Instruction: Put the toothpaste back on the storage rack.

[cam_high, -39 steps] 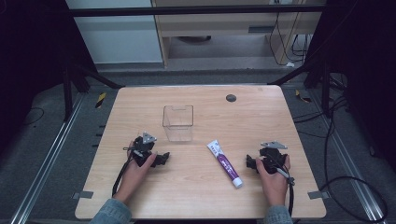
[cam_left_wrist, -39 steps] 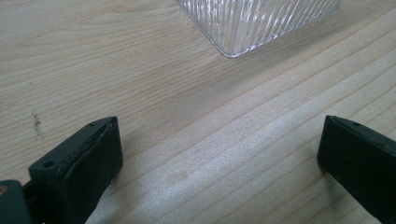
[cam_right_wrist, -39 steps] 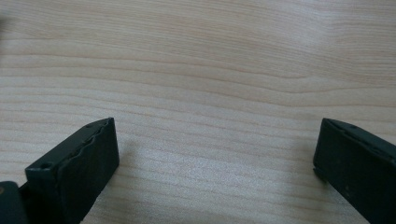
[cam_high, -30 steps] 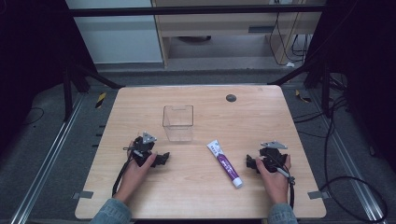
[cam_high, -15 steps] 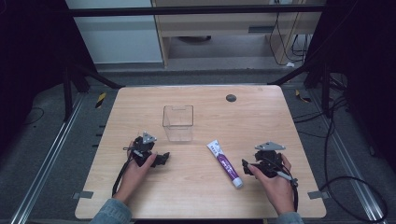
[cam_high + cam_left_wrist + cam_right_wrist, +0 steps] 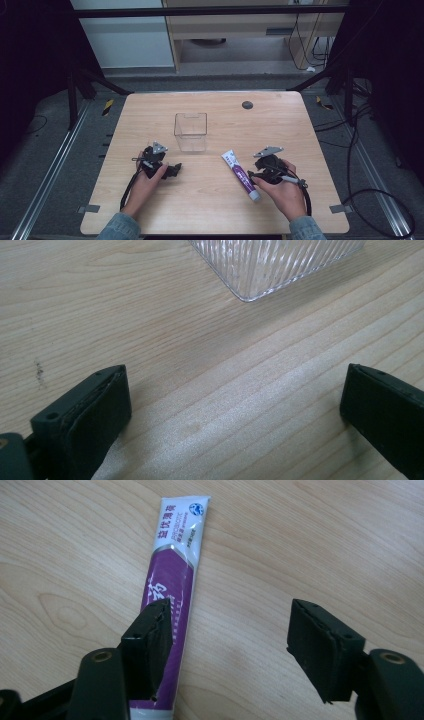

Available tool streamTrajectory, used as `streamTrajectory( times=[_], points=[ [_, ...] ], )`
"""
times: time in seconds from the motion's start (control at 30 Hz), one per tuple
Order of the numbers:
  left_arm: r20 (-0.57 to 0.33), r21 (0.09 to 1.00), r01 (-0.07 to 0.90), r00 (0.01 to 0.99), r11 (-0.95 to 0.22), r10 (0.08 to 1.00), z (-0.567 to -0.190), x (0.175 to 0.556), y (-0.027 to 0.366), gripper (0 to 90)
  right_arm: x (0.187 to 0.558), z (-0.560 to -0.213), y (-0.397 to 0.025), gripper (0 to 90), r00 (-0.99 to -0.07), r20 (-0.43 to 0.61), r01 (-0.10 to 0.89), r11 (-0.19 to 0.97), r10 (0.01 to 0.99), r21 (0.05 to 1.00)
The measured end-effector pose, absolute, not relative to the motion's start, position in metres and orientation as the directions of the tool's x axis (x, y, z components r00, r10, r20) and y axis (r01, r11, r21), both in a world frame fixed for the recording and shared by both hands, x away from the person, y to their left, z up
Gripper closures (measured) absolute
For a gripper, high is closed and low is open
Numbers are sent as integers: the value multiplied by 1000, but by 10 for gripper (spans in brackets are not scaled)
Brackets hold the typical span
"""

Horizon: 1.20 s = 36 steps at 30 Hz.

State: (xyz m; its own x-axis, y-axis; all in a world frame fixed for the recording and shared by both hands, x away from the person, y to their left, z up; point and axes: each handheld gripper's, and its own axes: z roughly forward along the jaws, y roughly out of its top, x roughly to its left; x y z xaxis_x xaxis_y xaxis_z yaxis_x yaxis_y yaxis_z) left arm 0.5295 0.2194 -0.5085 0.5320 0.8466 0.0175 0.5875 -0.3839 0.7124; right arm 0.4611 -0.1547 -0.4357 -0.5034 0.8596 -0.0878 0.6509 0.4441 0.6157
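The toothpaste tube (image 6: 241, 175) lies flat on the table (image 6: 210, 210), long axis diagonal, cap toward the person, flat white end toward the clear box (image 6: 190, 131). Purple body, white printed end. The right gripper (image 6: 253, 176) hovers wide open just beside it; the left gripper (image 6: 172, 170) rests open, empty.

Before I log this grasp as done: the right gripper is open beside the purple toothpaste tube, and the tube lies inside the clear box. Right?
Not quite. The right gripper is open at the toothpaste tube, but the tube lies flat on the bare table, apart from the clear box, which stands empty. The high view shows it.
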Motion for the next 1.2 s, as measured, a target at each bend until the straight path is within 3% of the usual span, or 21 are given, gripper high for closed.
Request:
streamTrajectory(
  times=[0.5,0.73,0.8,1.2],
  points=[
    [19,711,587,534,-387,845,-508,530,220,0,482,-430,-133,448,-541,-70,663,476,838,578],
    [18,712,587,534,-385,846,-509,530,219,0,489,-430,-124,452,-559,-64,667,494,827,558],
    [18,712,586,534,-385,845,-509,530,219,0,491,-430,-120,403,-560,-62,672,497,826,549],
    [18,712,586,535,-386,845,-509,530,219,0,499,-433,-112,445,-571,-57,679,511,819,527]
  ],
)
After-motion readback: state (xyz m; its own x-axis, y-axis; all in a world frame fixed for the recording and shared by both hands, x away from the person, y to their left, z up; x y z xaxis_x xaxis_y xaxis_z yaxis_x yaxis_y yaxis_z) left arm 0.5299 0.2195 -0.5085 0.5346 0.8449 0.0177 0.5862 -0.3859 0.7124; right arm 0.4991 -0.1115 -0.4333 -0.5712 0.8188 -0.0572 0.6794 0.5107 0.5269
